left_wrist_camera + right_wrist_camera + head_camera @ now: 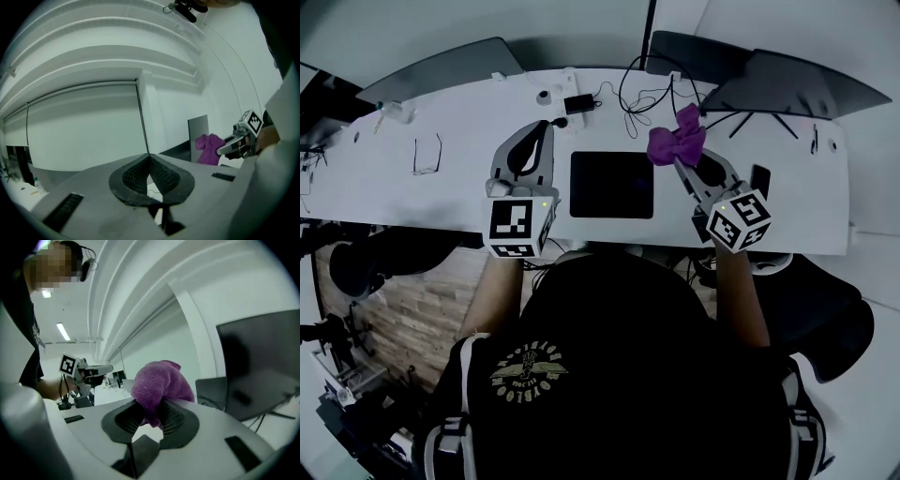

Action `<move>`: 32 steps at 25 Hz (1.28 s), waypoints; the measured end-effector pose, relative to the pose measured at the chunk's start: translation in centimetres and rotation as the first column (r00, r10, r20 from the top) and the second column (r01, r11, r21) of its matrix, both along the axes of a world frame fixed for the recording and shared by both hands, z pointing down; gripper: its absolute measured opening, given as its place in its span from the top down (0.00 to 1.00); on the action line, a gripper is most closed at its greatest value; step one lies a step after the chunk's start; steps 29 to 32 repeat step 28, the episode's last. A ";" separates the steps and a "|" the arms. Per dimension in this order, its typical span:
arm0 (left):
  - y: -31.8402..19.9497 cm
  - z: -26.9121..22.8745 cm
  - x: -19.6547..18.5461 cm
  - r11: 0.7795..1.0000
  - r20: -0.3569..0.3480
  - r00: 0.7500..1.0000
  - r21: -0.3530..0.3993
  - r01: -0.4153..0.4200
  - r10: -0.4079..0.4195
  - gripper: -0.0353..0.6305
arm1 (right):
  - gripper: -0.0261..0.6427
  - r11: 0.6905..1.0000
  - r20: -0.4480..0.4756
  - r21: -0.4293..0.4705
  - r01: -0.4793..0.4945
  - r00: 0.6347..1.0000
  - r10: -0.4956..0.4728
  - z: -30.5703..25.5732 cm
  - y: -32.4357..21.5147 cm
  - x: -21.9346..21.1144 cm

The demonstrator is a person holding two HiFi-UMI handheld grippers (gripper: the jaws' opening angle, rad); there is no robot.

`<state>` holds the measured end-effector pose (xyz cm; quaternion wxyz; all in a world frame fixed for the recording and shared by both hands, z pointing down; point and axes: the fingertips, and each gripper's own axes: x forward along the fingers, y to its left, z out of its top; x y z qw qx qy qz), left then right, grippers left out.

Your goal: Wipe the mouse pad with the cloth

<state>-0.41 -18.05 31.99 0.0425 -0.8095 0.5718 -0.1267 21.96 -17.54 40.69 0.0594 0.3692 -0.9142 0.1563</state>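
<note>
Right hand-held gripper [150,417] clamps purple cloth [159,385] beside the mouse pad [611,185].

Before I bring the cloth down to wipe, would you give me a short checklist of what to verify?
1. Grip: ok. The right tongs are shut on the purple cloth.
2. Free surface: ok. Nothing lies on the mouse pad.
3. Cloth over the pad: not ok. In the head view it hangs past the pad's far right corner.
4. Clearance: ok. The left tongs are shut and empty, to the left of the pad.
5. Snags: ok. The cables lie behind the pad, apart from it.
</note>
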 end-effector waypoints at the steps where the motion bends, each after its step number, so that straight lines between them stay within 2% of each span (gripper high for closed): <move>1: 0.0 -0.4 0.1 1.000 -0.002 1.000 0.008 0.000 0.000 0.94 | 0.83 0.999 -0.003 0.048 -0.006 1.000 0.006 -1.7 -0.3 0.0; 5: 0.6 -2.3 0.2 0.999 -0.019 1.000 0.035 -0.003 0.004 0.94 | 0.84 0.980 -0.014 0.196 -0.010 1.000 0.013 -7.7 -0.2 -0.6; 9: 1.7 -4.2 0.2 0.997 -0.026 1.000 0.074 -0.003 0.005 0.94 | 0.84 0.966 -0.039 0.256 0.025 0.999 -0.016 -10.8 0.8 -1.9; 16: 2.1 -3.6 -1.5 0.998 -0.027 1.000 0.061 -0.008 0.010 0.94 | 0.84 0.969 -0.034 0.247 0.000 0.999 0.008 -10.5 0.8 -3.2; 28: -0.6 -4.1 -7.4 0.990 -0.042 0.992 0.078 -0.115 0.119 0.94 | 0.84 0.968 -0.070 0.214 -0.130 0.986 0.148 -9.0 -0.4 -8.1; 32: -0.6 -4.1 -7.4 0.990 -0.042 0.992 0.078 -0.115 0.119 0.94 | 0.84 0.968 -0.070 0.214 -0.130 0.986 0.148 -9.0 -0.4 -8.1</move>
